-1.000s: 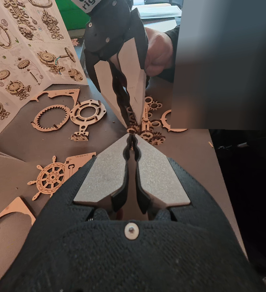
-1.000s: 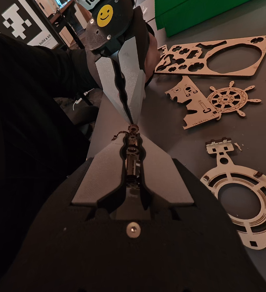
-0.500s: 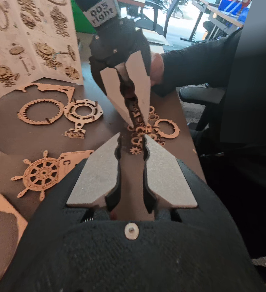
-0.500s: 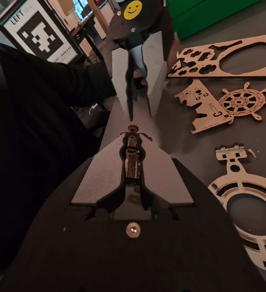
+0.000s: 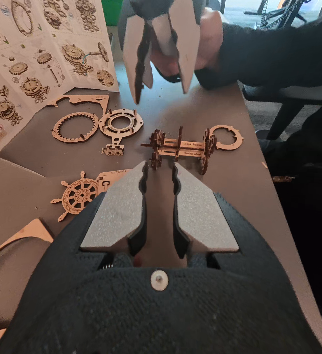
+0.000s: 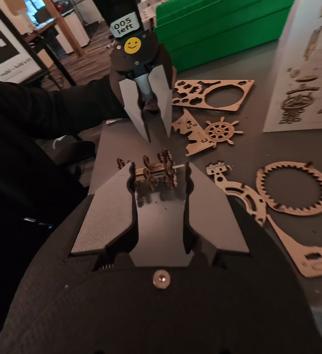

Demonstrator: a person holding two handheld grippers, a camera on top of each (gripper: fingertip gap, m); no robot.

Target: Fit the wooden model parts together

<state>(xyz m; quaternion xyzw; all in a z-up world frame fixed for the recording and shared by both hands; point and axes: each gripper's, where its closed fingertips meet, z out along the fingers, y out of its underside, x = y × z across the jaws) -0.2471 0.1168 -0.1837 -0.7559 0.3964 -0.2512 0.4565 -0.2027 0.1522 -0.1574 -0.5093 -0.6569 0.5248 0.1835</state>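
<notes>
Change since a second ago: then clamped tip to tip on the geared axle assembly (image 5: 181, 148), right gripper (image 6: 159, 170) along its length and left gripper (image 5: 160, 166) pinched at one end; now both let go and drawn apart.
Left gripper jaws: parted to a moderate gap, empty, tips just short of the assembly's left gear cluster.
Right gripper jaws: spread wide, empty; hanging above the table (image 5: 204, 107) in the left wrist view, motion-blurred.
Assembly position: lying on its side on the grey table between the two grippers, near the table's right edge, touched by neither.
Meaning for the task: probably one joining step finished and the sub-assembly set down; next piece not yet picked.
Assembly look: two pale slotted beams side by side as an axle, dark-edged gear discs stacked at both ends, one more disc about midway, a thin pin poking out of the left end.
Neighbouring part: open C-shaped ring (image 5: 228, 139) touching or almost touching the assembly's right end; joined or not, cannot tell.
Loose parts: toothed ring gear (image 5: 73, 128), round slotted frame with stem and foot (image 5: 121, 125), ship's wheel (image 5: 78, 195), all flat on the table, well apart from the assembly.
Reference: instruction sheet (image 5: 32, 47) propped at the far left.
</notes>
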